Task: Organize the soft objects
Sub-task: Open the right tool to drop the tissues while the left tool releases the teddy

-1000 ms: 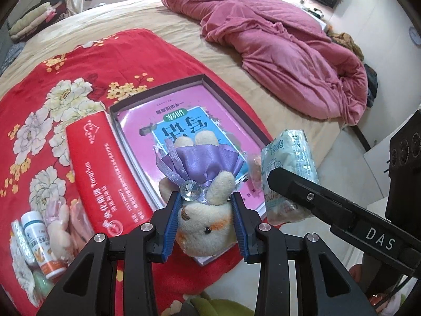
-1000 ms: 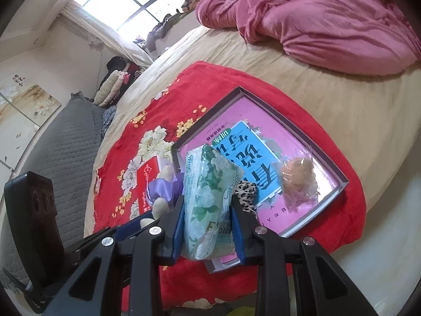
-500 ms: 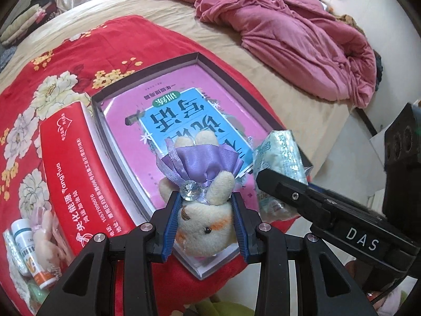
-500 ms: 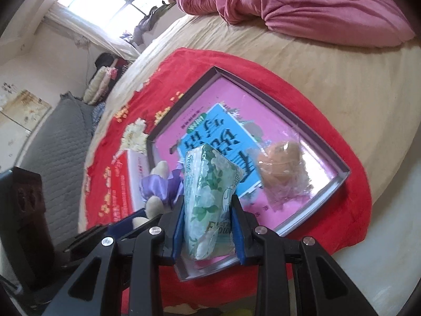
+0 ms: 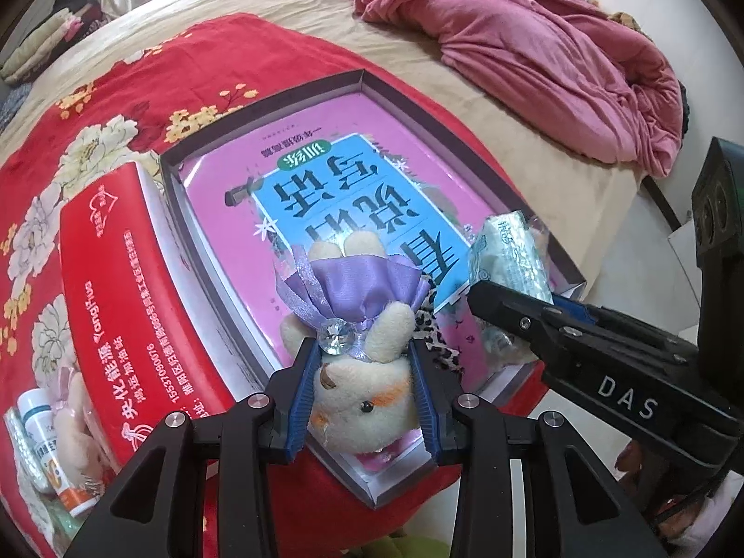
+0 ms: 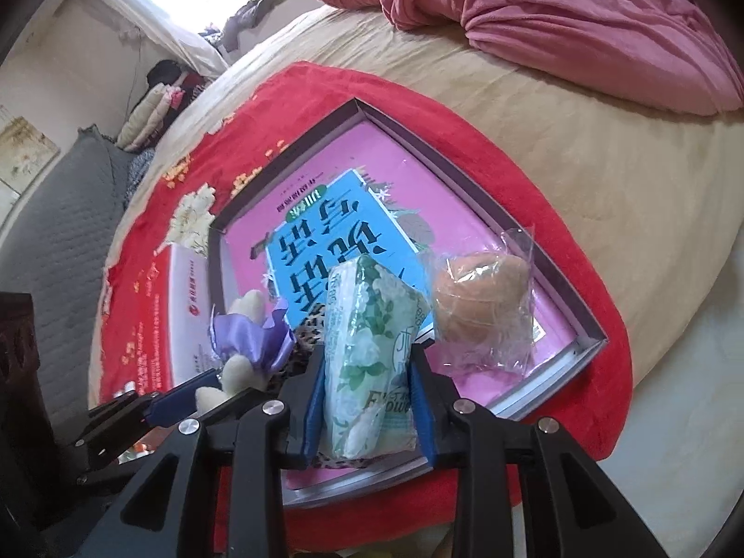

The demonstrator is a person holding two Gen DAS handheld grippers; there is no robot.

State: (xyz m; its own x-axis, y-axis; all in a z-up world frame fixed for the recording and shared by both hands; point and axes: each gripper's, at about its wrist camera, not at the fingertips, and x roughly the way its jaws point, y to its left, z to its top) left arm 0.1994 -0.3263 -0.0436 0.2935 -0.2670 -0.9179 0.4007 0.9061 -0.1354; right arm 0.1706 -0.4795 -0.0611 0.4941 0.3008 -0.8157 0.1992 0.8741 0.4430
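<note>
My left gripper (image 5: 363, 362) is shut on a cream plush bear with a purple satin dress (image 5: 358, 372), held low over the near corner of the shallow pink-lined box (image 5: 260, 251). My right gripper (image 6: 367, 372) is shut on a green floral tissue pack (image 6: 372, 362), also over the box's near end (image 6: 548, 390); that pack shows in the left wrist view (image 5: 509, 255) too. A bagged brown bun (image 6: 483, 307) lies in the box at the right. A leopard-print piece (image 5: 435, 330) lies under the bear.
A red carton (image 5: 111, 288) lies left of the box on the red flowered blanket (image 5: 116, 93). A small bottle (image 5: 46, 446) and another plush (image 5: 74, 418) sit at the far left. A crumpled pink duvet (image 5: 534, 37) fills the back of the bed; floor lies to the right.
Both grippers have sunk toward the box with their loads, so the box now looks larger and closer. The grips on the bear and the tissue pack are unchanged.
</note>
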